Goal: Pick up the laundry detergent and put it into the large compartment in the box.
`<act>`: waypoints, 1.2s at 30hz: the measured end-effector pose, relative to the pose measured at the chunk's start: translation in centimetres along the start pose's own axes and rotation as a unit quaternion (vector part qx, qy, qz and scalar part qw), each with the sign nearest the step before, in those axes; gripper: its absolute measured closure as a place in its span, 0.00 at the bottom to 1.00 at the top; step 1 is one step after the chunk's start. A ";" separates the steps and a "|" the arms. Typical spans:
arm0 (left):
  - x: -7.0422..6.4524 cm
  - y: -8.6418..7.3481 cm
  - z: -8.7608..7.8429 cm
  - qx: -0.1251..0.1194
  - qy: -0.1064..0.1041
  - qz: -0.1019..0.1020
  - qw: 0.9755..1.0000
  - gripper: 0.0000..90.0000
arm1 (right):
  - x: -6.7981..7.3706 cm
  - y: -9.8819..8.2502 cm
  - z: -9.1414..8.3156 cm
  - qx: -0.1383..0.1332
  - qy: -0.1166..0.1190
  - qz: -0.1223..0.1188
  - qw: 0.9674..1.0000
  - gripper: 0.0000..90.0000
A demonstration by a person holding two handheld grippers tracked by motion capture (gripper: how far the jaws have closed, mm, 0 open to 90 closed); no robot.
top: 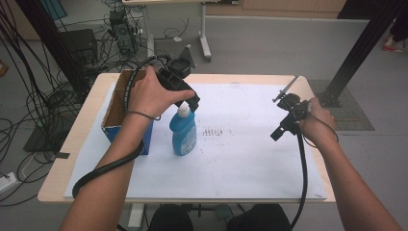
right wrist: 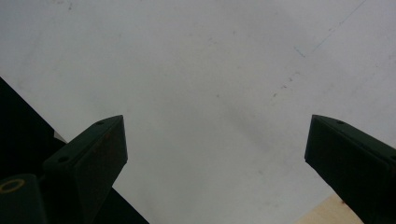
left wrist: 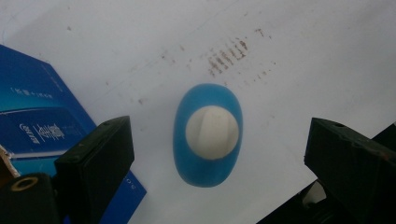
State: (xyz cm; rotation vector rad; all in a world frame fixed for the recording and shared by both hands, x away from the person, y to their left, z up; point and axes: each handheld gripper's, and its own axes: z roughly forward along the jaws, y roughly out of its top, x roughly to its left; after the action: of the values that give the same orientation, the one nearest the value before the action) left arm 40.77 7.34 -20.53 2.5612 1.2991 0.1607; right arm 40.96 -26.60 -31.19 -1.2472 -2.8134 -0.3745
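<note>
Overhead, left tongs spread above one blue bottle, one box beside; right tongs spread.

A pale wooden tabletop carries a white sheet over most of its surface. On the sheet, a blue bottle stands upright just beside an open blue box, brown smudges nearby.

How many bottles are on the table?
1. The blue bottle with a white cap stands upright on the white sheet, right beside the box. The box's inside is partly hidden, so more could lie there.
</note>
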 end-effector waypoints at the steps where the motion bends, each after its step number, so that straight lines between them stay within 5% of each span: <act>1: 0.0 0.0 0.1 -0.001 -0.002 0.001 1.000 0.10 | 0.0 0.0 0.0 0.000 0.000 0.000 1.000 0.07; 36: 0.7 -0.9 4.5 0.015 -0.014 0.001 1.000 0.09 | -0.2 0.0 0.8 0.005 0.004 0.007 1.000 0.06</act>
State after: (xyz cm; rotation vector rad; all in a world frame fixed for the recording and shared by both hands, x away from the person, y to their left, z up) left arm 41.45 7.55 -25.14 2.5808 1.2990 0.1056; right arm 41.11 -26.53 -32.03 -1.2598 -2.7944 -0.3644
